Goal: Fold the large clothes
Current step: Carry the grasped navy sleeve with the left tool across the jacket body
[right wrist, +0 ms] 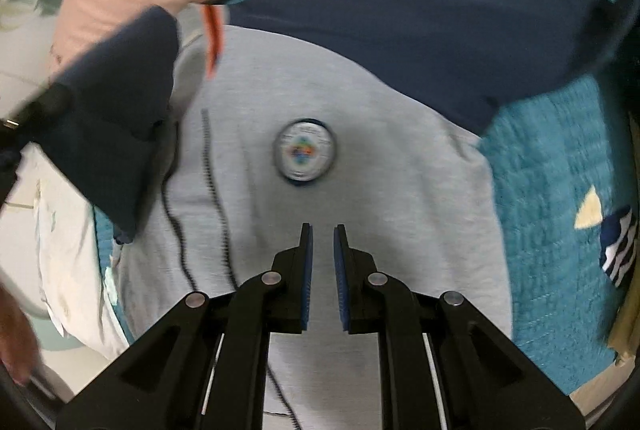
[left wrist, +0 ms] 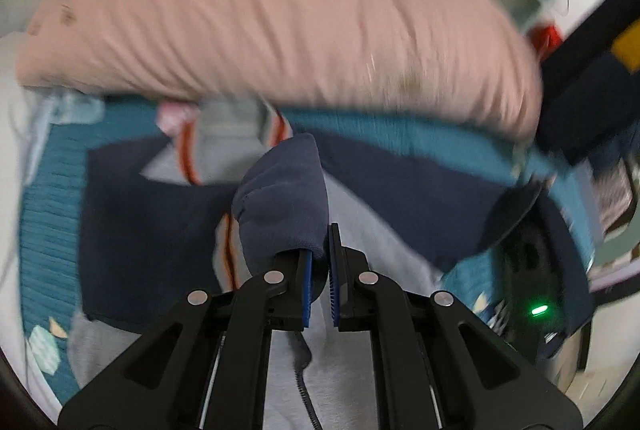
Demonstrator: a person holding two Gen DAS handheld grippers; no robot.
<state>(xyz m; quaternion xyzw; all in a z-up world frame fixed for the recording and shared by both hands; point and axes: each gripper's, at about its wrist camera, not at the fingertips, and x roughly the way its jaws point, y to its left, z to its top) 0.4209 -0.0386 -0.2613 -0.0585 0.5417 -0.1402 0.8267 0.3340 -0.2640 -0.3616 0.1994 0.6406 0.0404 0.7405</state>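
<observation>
Here your grey-and-navy sweatshirt (right wrist: 360,209) lies spread on the teal blanket (right wrist: 560,189); its round chest badge (right wrist: 305,149) is too blurred to read; your left gripper (left wrist: 320,262) clamps the navy cuff (left wrist: 284,197); your right gripper (right wrist: 323,262) hangs slightly parted, empty.

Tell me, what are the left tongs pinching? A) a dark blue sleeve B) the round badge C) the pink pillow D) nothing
A: the left tongs are shut on a dark blue sleeve of the grey sweatshirt, lifted clear of the pink pillow.
</observation>
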